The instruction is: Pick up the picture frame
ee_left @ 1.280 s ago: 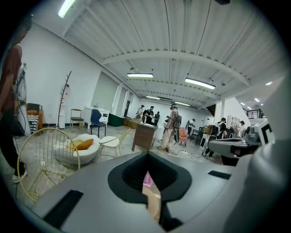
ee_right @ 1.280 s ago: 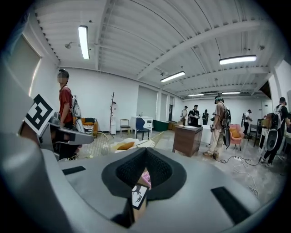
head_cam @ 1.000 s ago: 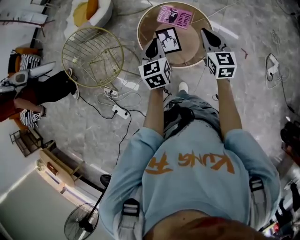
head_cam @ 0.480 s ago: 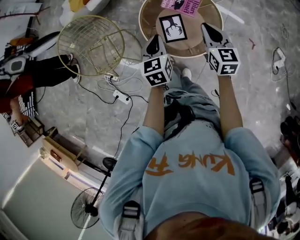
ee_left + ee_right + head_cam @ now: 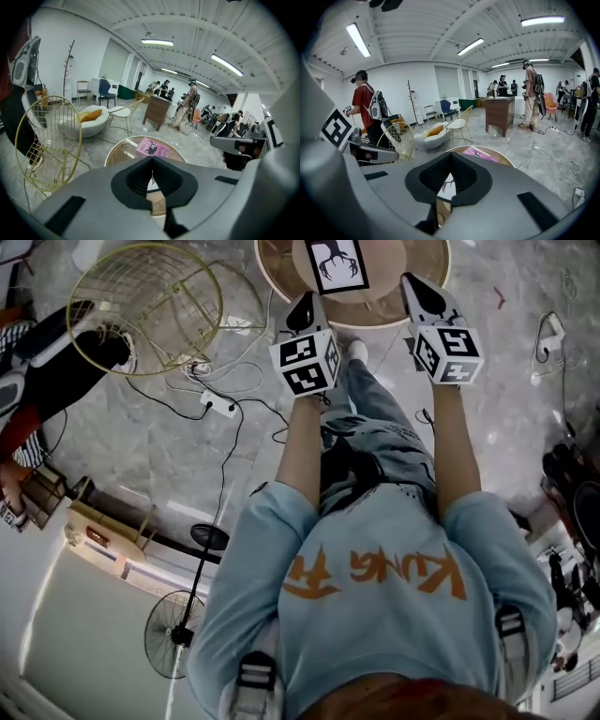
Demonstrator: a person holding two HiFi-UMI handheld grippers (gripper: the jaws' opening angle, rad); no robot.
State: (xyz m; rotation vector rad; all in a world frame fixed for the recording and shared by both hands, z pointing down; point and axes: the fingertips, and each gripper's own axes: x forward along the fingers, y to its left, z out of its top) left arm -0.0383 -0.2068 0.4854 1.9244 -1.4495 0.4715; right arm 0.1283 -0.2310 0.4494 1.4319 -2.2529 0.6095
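Note:
The picture frame [image 5: 336, 263], black-edged with a white antler print, lies flat on the round wooden table [image 5: 412, 298] at the top of the head view. My left gripper [image 5: 302, 306] hangs just short of the frame's near left corner, jaws shut and empty. My right gripper [image 5: 413, 285] is over the table's right part, also shut and empty. In the left gripper view, the closed tips [image 5: 152, 158] hide most of the frame, and a pink magazine [image 5: 152, 148] lies beyond. The right gripper view shows the frame [image 5: 447, 185] below its closed tips [image 5: 450, 153].
A gold wire chair [image 5: 145, 304] stands left of the table, with a power strip and cables [image 5: 217, 405] on the marble floor beneath. A standing fan [image 5: 174, 649] is at lower left. Several people stand further back in the room [image 5: 530, 91].
Both grippers have come down and forward toward the table, still shut. The frame has slid toward the head view's top edge, and the pink magazine has left that view.

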